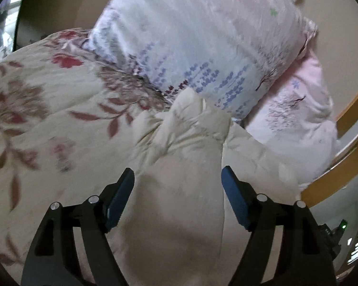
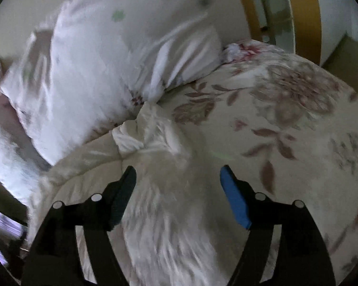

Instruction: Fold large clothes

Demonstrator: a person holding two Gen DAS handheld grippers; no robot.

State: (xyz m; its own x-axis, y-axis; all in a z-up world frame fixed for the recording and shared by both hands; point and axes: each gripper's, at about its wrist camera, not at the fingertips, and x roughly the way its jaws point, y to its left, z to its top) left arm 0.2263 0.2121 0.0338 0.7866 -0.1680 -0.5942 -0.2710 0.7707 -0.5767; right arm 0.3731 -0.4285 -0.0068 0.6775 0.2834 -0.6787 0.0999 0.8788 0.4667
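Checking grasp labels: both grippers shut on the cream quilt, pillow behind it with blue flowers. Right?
Not quite. Both grippers are open, not shut. In the left wrist view the left gripper stands with its jaws wide apart over the cream quilt; the right wrist view shows the right gripper the same. The pillow with blue flowers does lie behind the quilt.

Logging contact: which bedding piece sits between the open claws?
The cream quilt with red-brown leaf print, bunched ahead of both claws; the pale pillow with blue flowers lies beyond.
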